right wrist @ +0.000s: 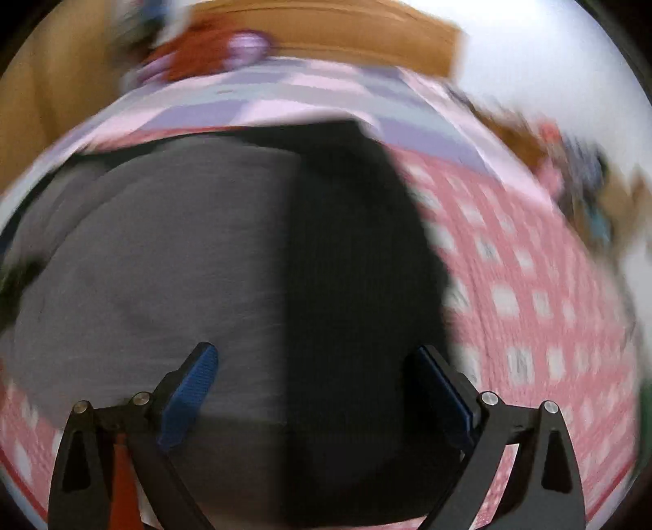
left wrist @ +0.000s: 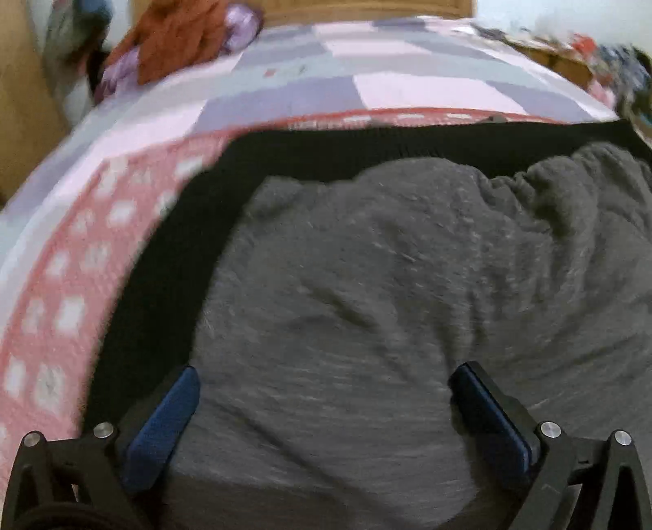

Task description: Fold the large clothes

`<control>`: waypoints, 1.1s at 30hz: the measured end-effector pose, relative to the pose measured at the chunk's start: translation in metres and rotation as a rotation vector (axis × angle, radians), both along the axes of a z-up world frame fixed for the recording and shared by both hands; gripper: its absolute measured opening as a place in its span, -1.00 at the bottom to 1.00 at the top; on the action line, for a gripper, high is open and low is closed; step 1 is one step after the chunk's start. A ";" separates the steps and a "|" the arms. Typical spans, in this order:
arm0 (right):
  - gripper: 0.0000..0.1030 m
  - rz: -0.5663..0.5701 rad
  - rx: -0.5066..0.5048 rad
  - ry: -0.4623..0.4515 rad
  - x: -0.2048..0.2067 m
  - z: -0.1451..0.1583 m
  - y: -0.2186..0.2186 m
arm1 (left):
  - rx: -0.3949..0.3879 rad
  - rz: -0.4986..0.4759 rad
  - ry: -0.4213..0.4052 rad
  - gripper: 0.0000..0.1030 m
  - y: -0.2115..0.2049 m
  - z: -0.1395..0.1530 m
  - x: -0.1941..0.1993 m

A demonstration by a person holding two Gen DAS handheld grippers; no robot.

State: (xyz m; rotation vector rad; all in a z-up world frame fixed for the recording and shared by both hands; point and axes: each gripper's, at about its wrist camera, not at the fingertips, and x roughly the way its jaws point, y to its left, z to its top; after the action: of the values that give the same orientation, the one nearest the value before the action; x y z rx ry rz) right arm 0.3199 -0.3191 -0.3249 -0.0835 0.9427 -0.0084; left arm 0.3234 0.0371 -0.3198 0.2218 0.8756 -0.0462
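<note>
A grey fleecy garment (left wrist: 387,285) lies folded on top of a black ribbed garment (left wrist: 163,261) on the bed. My left gripper (left wrist: 324,379) is open and empty just above the grey garment's near part. In the right wrist view the grey garment (right wrist: 163,252) fills the left and the black garment (right wrist: 350,261) shows beside it on the right. My right gripper (right wrist: 318,363) is open and empty over the line where grey meets black. Both views are motion-blurred.
The bed has a pink checked cover (left wrist: 69,293) (right wrist: 529,293) and a lilac patchwork quilt (left wrist: 366,81). A pile of rust and purple clothes (left wrist: 179,36) lies at the far left by the wooden headboard (right wrist: 346,36). More patterned items (left wrist: 611,69) lie at the far right.
</note>
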 end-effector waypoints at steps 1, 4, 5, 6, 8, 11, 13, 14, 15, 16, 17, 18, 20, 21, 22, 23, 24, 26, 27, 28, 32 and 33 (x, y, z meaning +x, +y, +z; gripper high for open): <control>0.91 -0.008 0.032 0.008 0.004 -0.001 -0.015 | 0.030 -0.023 -0.008 1.00 0.001 0.002 0.001; 0.91 0.053 -0.004 0.011 0.006 0.000 -0.015 | -0.028 0.010 0.037 1.00 0.020 0.009 0.010; 0.91 0.049 -0.008 0.011 0.006 0.002 -0.014 | -0.042 0.025 0.048 1.00 0.023 0.013 0.010; 0.91 0.034 0.009 0.018 0.005 0.003 -0.015 | -0.051 0.052 0.062 1.00 0.023 0.018 0.009; 0.91 -0.009 0.037 0.018 -0.003 0.014 -0.014 | -0.028 0.088 0.060 0.99 0.017 0.029 0.000; 0.91 -0.046 -0.051 -0.061 -0.036 0.044 0.001 | -0.041 0.110 0.032 0.98 0.007 0.056 -0.028; 0.91 -0.099 -0.154 -0.128 -0.064 0.063 0.013 | -0.042 0.130 0.024 0.98 -0.001 0.071 -0.053; 0.91 -0.094 -0.145 -0.149 -0.079 0.072 0.018 | -0.039 0.135 0.031 0.98 -0.007 0.076 -0.065; 0.91 -0.079 -0.103 -0.145 -0.090 0.079 0.019 | -0.045 0.141 0.044 0.99 -0.011 0.082 -0.077; 0.91 -0.075 -0.046 -0.121 -0.100 0.084 0.020 | -0.057 0.145 0.062 0.99 -0.014 0.087 -0.089; 0.91 -0.092 0.003 -0.092 -0.108 0.087 0.019 | -0.067 0.150 0.080 0.99 -0.016 0.089 -0.099; 0.91 -0.107 0.028 -0.074 -0.120 0.088 0.021 | -0.067 0.158 0.098 0.99 -0.016 0.091 -0.104; 0.91 -0.125 0.064 -0.010 -0.139 0.089 0.027 | -0.058 0.203 0.162 0.99 -0.019 0.094 -0.120; 0.91 -0.123 0.055 0.022 -0.149 0.089 0.034 | -0.075 0.217 0.196 0.99 -0.019 0.095 -0.126; 0.91 -0.124 0.041 0.039 -0.157 0.090 0.041 | -0.098 0.223 0.219 0.99 -0.018 0.095 -0.131; 0.91 -0.126 0.032 0.047 -0.165 0.092 0.048 | -0.122 0.225 0.232 0.99 -0.017 0.095 -0.137; 0.91 -0.120 0.034 0.044 -0.175 0.096 0.055 | -0.139 0.225 0.239 0.99 -0.014 0.095 -0.143; 0.91 -0.105 0.024 0.029 -0.190 0.100 0.066 | -0.136 0.238 0.240 0.99 -0.006 0.094 -0.150; 0.91 -0.104 0.008 0.023 -0.194 0.101 0.068 | -0.127 0.248 0.239 0.99 0.001 0.091 -0.153; 0.91 -0.105 -0.023 0.021 -0.197 0.100 0.070 | -0.123 0.259 0.238 0.99 0.007 0.089 -0.154; 0.91 -0.088 -0.040 0.021 -0.195 0.092 0.058 | -0.165 0.333 0.214 0.99 0.052 0.071 -0.149; 0.91 -0.089 -0.038 0.019 -0.193 0.088 0.051 | -0.173 0.349 0.205 0.99 0.063 0.067 -0.147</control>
State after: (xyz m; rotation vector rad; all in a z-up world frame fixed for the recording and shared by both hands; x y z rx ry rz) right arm 0.1273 -0.2685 -0.2367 -0.0773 0.9650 -0.1077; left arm 0.1766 0.1000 -0.2530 -0.1017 1.0985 0.1828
